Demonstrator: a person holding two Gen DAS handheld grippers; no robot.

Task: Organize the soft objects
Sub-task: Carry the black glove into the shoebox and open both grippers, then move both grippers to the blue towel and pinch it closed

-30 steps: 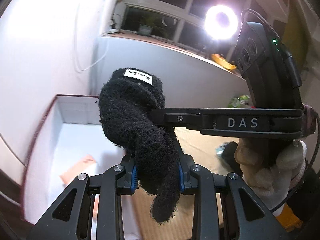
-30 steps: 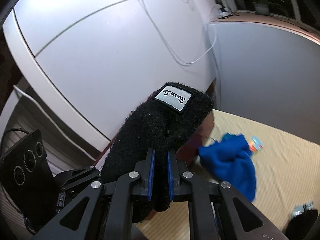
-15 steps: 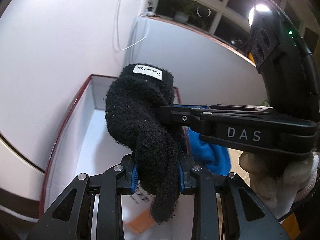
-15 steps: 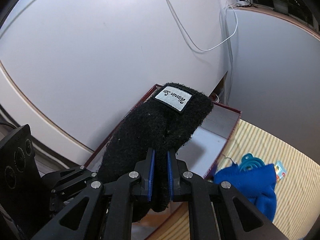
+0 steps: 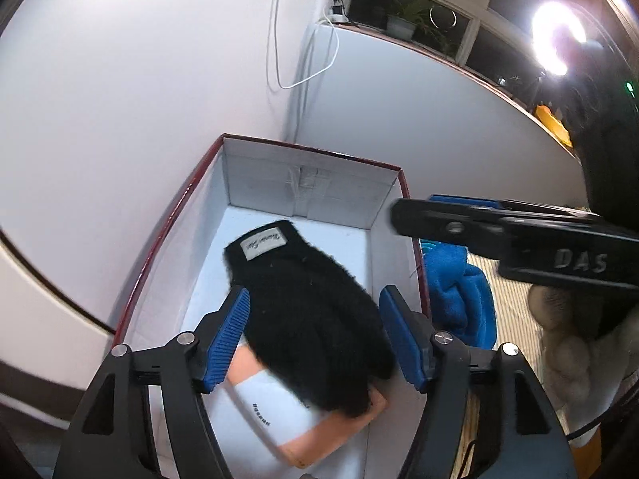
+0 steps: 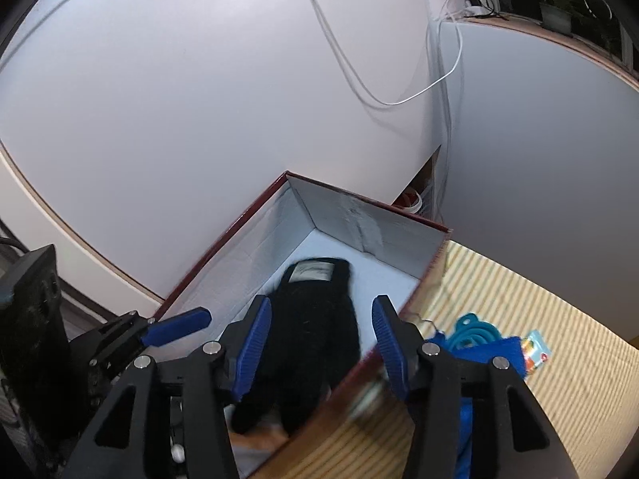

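A black fuzzy glove [image 5: 307, 315] with a white label lies loose inside a red-rimmed box [image 5: 311, 195] with white walls; it also shows in the right wrist view [image 6: 315, 319]. My left gripper [image 5: 313, 339] is open, its blue pads on either side of the glove, not touching it. My right gripper [image 6: 319, 339] is open above the box's near wall [image 6: 359, 375], and it shows side-on in the left wrist view [image 5: 499, 231]. A blue fleece cloth [image 5: 459, 291] lies outside the box on the right.
A white and peach packet [image 5: 287, 423] lies in the box under the glove. A teal cord [image 6: 475, 331] and a small colourful packet [image 6: 535, 351] lie on the striped mat [image 6: 519, 303] beside the blue cloth. White walls [image 5: 120, 99] stand close behind the box.
Both grippers were shut on the black glove and held it up over the box. Both have opened, and the glove has dropped into the box.
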